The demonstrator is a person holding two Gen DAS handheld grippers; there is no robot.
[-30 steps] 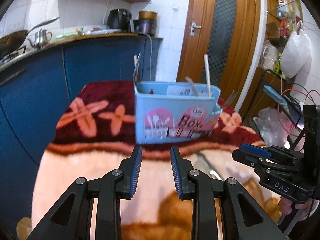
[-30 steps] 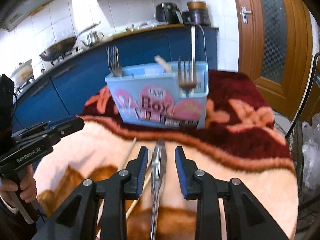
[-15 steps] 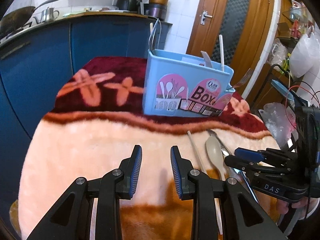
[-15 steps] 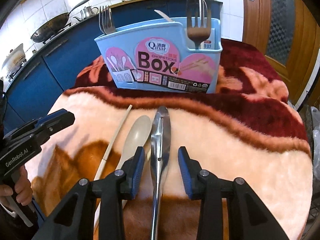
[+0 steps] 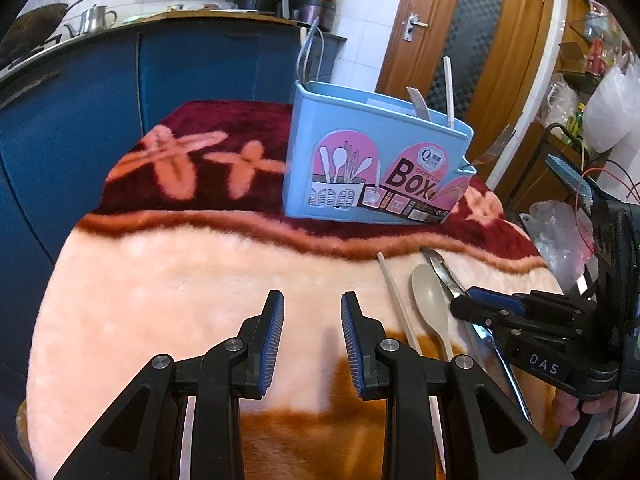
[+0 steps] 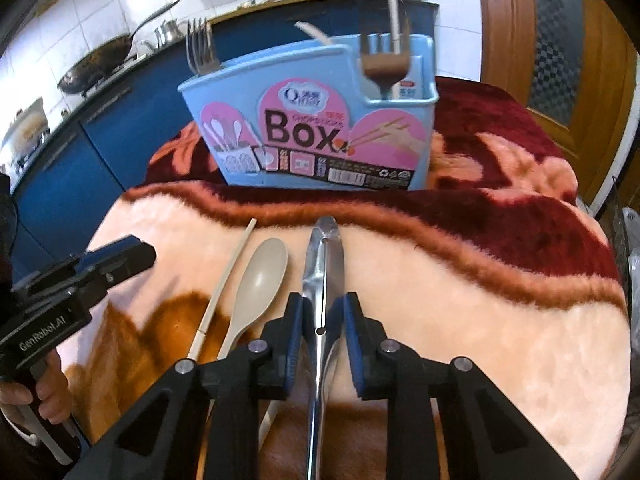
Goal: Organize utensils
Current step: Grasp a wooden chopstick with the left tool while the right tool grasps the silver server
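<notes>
A light blue utensil box (image 6: 316, 120) marked "Box" stands on the dark red part of a fuzzy blanket; it also shows in the left wrist view (image 5: 376, 168). Forks (image 6: 202, 48) stick up from it. In front lie metal tongs (image 6: 326, 264), a beige spoon (image 6: 256, 280) and a chopstick (image 6: 224, 288). My right gripper (image 6: 323, 320) is open, its fingers straddling the tongs without pinching them. My left gripper (image 5: 312, 328) is open and empty over the pale blanket, left of the spoon (image 5: 430, 300).
The table is covered by a pink, brown and red blanket (image 5: 180, 280). Blue kitchen cabinets (image 5: 120, 92) stand behind with a wok and kettle on the counter. A wooden door (image 5: 472, 40) and cluttered shelves with plastic bags (image 5: 608, 112) are to the right.
Both grippers have dropped lower toward the blanket. My right gripper has moved forward along the tongs, which now lie between its fingers. My left gripper stays open.
</notes>
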